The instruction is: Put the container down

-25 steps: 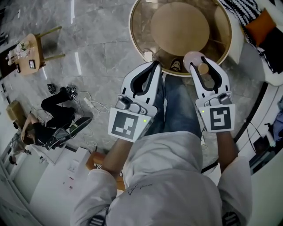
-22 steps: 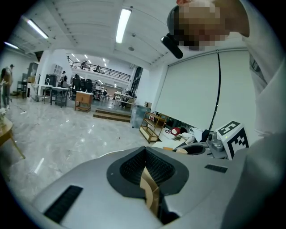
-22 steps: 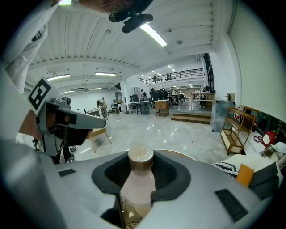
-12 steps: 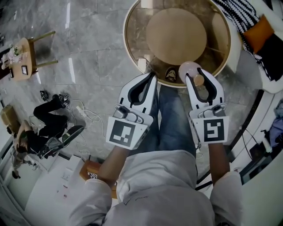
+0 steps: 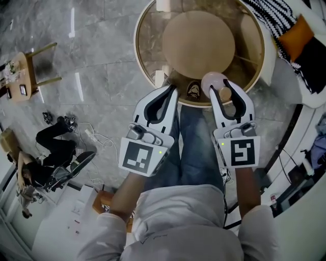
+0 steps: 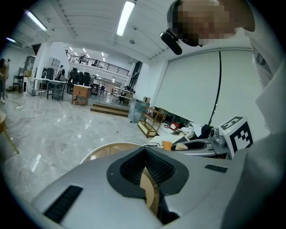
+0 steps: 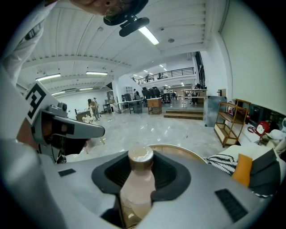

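A pale pink bottle point(image 5: 212, 81) with a tan cap stands upright between the jaws of my right gripper point(image 5: 224, 89), which is shut on it. It hangs over the near edge of a round glass table point(image 5: 140, 48) with a gold rim and a round wooden middle. In the right gripper view the bottle point(image 7: 135, 188) fills the gap of my right gripper point(image 7: 141, 166), with the table rim point(image 7: 196, 154) behind. My left gripper point(image 5: 172, 89) is beside it at the table's near edge, shut with nothing held. In the left gripper view the left gripper point(image 6: 144, 154) has its tips together.
A small dark object point(image 5: 193, 89) and a white block point(image 5: 159, 77) show at the table's near rim. A white sofa with a striped cushion point(image 5: 275, 15) and an orange cushion point(image 5: 301, 31) lies to the right. On the floor to the left are a seated person point(image 5: 53, 148), cables and a wooden stool point(image 5: 23, 71).
The whole scene has slid left and down in the head view as the camera moved. Both grippers keep their place at the table's near edge, and the bottle stays held.
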Demonstrator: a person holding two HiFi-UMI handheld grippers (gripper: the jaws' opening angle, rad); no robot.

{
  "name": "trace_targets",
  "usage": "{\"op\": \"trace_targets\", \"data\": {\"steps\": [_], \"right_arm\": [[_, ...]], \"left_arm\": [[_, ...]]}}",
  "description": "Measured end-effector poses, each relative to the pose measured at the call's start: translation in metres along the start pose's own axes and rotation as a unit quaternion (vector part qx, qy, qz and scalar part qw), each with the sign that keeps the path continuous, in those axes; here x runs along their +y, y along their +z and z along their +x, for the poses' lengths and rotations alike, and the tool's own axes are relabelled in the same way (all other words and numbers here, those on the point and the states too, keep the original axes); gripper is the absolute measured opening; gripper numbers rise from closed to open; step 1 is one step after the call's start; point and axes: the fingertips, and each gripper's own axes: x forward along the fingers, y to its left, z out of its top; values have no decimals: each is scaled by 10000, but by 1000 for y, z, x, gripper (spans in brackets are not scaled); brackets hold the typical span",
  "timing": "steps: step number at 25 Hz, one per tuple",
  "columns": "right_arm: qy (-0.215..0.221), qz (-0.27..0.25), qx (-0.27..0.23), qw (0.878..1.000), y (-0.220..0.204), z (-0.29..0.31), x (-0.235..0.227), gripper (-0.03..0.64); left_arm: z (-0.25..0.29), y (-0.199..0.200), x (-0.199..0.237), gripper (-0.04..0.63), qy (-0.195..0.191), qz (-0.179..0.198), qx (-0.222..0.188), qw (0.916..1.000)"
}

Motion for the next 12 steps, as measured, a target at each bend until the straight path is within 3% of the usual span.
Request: {"op": "trace_targets", "data": {"steps": [12], "right_arm": [[29, -15, 190, 9998, -19, 29, -8, 140]], "left_arm": [[23, -15, 11, 18, -142, -97, 157, 9997]]}}
